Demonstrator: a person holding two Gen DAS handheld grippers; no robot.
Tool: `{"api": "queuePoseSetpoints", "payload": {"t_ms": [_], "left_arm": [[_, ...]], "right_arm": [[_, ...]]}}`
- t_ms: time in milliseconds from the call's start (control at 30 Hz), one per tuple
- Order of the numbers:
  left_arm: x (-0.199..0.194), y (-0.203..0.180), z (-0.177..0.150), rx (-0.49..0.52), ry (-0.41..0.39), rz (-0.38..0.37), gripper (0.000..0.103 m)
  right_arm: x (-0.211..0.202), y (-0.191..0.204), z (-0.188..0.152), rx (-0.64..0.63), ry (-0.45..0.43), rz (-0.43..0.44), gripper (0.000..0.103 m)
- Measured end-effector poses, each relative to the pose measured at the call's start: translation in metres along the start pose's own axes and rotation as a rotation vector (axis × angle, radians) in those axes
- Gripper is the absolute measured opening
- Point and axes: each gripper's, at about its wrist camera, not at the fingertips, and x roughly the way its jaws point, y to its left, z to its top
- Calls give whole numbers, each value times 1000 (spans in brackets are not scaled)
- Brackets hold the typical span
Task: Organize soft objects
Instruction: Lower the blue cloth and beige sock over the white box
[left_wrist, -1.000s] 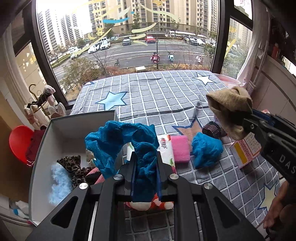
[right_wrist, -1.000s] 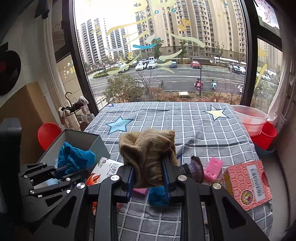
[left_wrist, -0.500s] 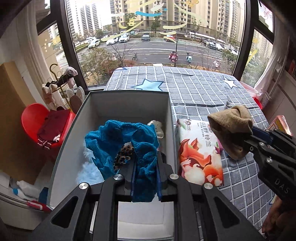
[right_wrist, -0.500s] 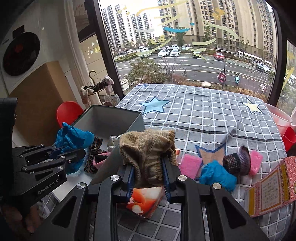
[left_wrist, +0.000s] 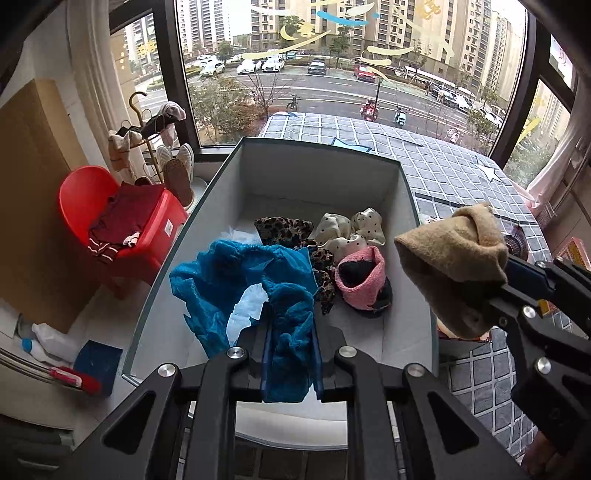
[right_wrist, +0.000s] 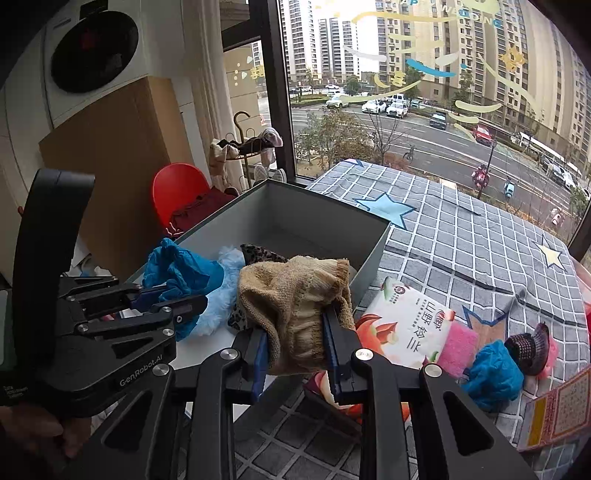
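My left gripper (left_wrist: 289, 354) is shut on a blue fuzzy cloth (left_wrist: 236, 280), which hangs over the open grey box (left_wrist: 321, 155). Inside the box lie a leopard-print piece (left_wrist: 282, 227), a white dotted piece (left_wrist: 347, 230), a pink and black knit piece (left_wrist: 364, 282) and a pale blue fluffy one (left_wrist: 245, 308). My right gripper (right_wrist: 295, 350) is shut on a tan knitted cloth (right_wrist: 291, 299) held at the box's right wall (right_wrist: 369, 269). The tan knitted cloth (left_wrist: 454, 266) and the right gripper's fingers (left_wrist: 532, 291) also show at the right of the left wrist view.
On the checked tablecloth (right_wrist: 461, 236) right of the box lie a printed tissue pack (right_wrist: 406, 328), a pink sponge (right_wrist: 461, 347), a blue fuzzy ball (right_wrist: 493, 373), a dark knit piece (right_wrist: 528, 347) and a patterned carton (right_wrist: 561, 410). A red chair (left_wrist: 110, 221) stands on the floor left of the box.
Both grippers have swung left with their cloths. The blue cloth went from above the tablecloth to over the box. The tan cloth went from mid-table to the box's right wall.
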Motion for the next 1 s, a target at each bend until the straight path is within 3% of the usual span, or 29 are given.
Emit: {"api": "queuePoseSetpoints", "payload": {"t_ms": [333, 1000], "left_arm": [[9, 13, 3, -19, 20, -1, 18], [41, 24, 8, -4, 82, 13, 18]], "right_arm": [[23, 10, 9, -19, 46, 31, 27], [70, 17, 51, -26, 88, -7, 27]]}}
